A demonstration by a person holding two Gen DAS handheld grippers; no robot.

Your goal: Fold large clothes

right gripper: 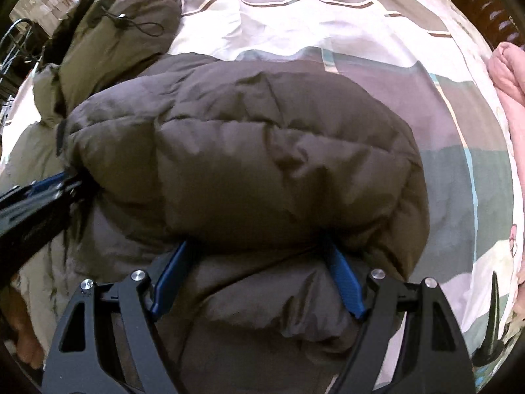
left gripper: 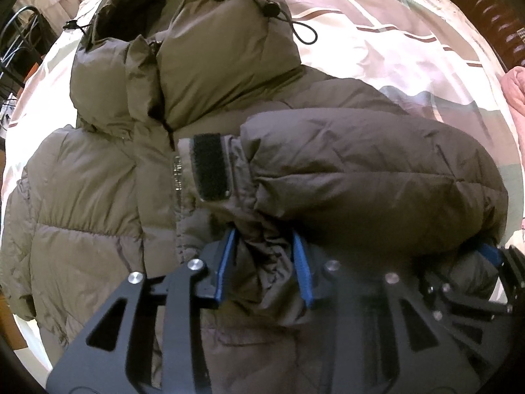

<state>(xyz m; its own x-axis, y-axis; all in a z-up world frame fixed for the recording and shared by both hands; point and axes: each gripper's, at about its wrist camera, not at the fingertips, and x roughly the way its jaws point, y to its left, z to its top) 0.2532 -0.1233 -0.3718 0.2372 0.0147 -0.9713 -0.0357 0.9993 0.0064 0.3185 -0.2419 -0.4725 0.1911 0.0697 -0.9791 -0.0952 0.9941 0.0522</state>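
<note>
Blue pads of left gripper (left gripper: 264, 267) seen pinching gathered cuff end of sleeve (left gripper: 361, 177), folded across chest of olive puffer jacket (left gripper: 85, 197) spread on bedsheet (left gripper: 393, 49). Right gripper (right gripper: 259, 279) spread wide, clamped on sleeve's thick middle.

Jacket (left gripper: 98, 216) hem cut off by frame btm; right gripper (right gripper: 259, 275) fingertips under sleeve (right gripper: 249, 151).

Item count: one puffer jacket (left gripper: 108, 203), two grippers (left (left gripper: 266, 267), right (right gripper: 259, 279)), one patterned bedsheet (right gripper: 328, 23), one pink blanket (right gripper: 512, 98).
</note>
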